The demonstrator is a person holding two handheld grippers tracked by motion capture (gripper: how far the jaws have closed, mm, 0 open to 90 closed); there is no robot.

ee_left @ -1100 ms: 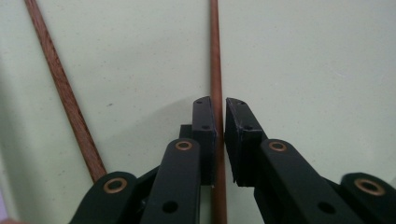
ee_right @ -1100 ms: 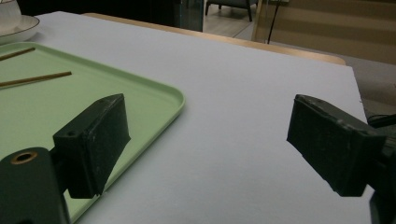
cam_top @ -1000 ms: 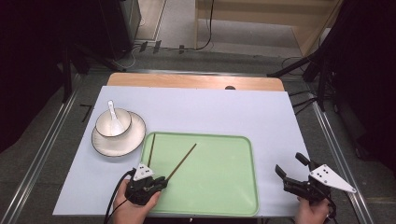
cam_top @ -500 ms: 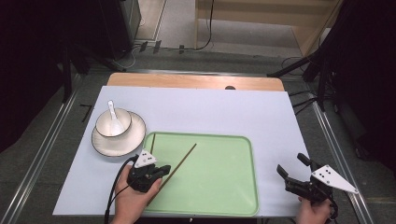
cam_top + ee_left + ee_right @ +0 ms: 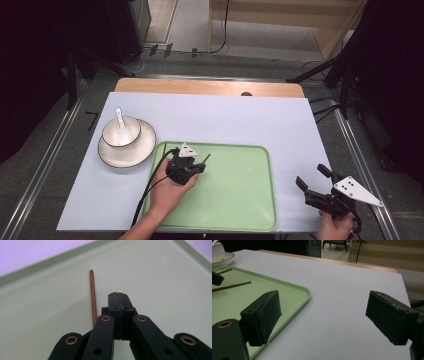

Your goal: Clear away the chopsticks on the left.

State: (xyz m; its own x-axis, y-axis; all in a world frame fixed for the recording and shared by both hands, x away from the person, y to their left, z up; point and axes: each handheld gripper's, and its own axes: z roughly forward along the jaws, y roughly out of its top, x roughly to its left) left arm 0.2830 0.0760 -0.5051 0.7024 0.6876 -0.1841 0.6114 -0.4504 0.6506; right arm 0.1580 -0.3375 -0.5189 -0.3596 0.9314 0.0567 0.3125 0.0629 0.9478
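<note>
A thin brown chopstick (image 5: 92, 295) lies on the green tray (image 5: 240, 195). My left gripper (image 5: 200, 168) hovers over the tray's upper left part and covers most of the stick, whose far tip (image 5: 207, 158) pokes out past it. In the left gripper view the left gripper (image 5: 117, 295) is shut, pad against pad, with nothing between; the chopstick runs just left of the jaws. My right gripper (image 5: 312, 181) stays off the tray's right edge near the front, jaws wide apart. The right gripper (image 5: 322, 307) frames bare mat.
A white bowl (image 5: 121, 132) with a white spoon (image 5: 120, 119) sits on a white plate (image 5: 131, 154) left of the tray. In the right gripper view a second brown stick end (image 5: 225, 271) lies beyond the chopstick (image 5: 233, 286). A pale mat (image 5: 240, 122) covers the table.
My left hand has moved from the tray's front left edge forward and right over the tray, above the chopstick. The chopstick and the right gripper have kept their places.
</note>
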